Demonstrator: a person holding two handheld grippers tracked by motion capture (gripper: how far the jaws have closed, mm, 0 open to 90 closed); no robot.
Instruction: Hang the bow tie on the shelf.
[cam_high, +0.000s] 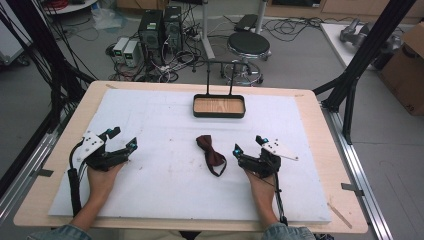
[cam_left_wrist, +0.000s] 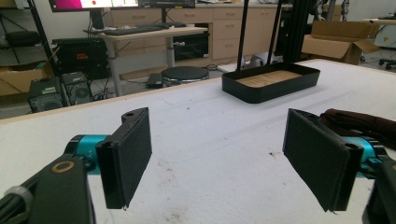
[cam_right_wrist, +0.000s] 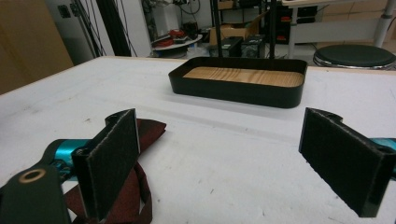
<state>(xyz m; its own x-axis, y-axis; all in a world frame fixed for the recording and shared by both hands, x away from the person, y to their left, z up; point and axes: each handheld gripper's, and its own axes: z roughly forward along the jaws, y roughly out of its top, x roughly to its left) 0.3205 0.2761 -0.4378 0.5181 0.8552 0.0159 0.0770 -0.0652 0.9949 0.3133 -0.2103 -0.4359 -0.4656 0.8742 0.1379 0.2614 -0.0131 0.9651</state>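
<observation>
a dark red bow tie (cam_high: 211, 155) lies flat on the white mat (cam_high: 165, 185), near the middle, with its strap looped toward the person. it sits between the two grippers, just beside the right gripper (cam_high: 248, 146) and well apart from the left gripper (cam_high: 123, 138). behind it, farther from the person, stands a black tray (cam_high: 200, 112) with a wooden floor and nothing in it.

both grippers rest low on the mat. the jaws of each are spread wide and hold nothing.

the job looks like picking up the bow tie, and it has not started. the right gripper is the closer one. to do it well, it should turn a little toward the tie and come down over the thick knot in the middle, not the thin strap, so the cloth does not slip out. press down close to the mat before squeezing.

there is lots of bare mat all around the tie, and the way to the tray is open. the tray has a thin tall handle (cam_high: 220, 75), so lift high enough to clear its wall and stay off that handle.
</observation>
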